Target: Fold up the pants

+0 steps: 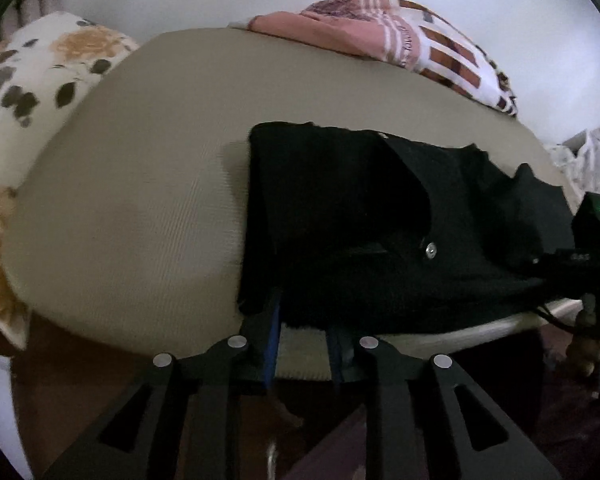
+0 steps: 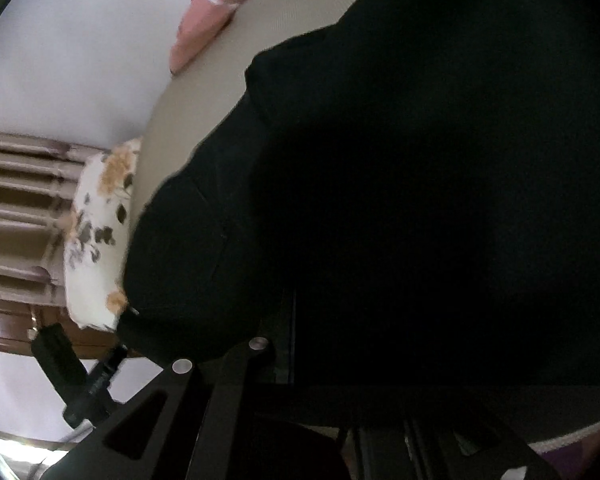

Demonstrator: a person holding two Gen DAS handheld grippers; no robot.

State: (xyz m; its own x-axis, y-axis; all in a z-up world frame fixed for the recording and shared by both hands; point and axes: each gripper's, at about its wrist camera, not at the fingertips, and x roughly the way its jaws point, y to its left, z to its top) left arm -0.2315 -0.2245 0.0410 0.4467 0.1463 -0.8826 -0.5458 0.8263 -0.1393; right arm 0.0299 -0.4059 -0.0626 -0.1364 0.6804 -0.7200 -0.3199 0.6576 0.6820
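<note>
- The black pants (image 1: 380, 216) are judged soft, limp, best gripped at their hem
- Left gripper (image 1: 304, 336) is standing slightly parted, its pads not seen pressing cloth
- Right gripper (image 2: 300, 364), buried in cloth, is being read as closed

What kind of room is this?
Probably a bedroom: a bed with a beige sheet, a flowery pillow at one end, and a folded pink blanket against the wall. Black pants lie on it.

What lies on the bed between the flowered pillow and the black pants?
Nothing: in the left wrist view, only bare beige sheet stretches between the flowered pillow and the black pants.
</note>
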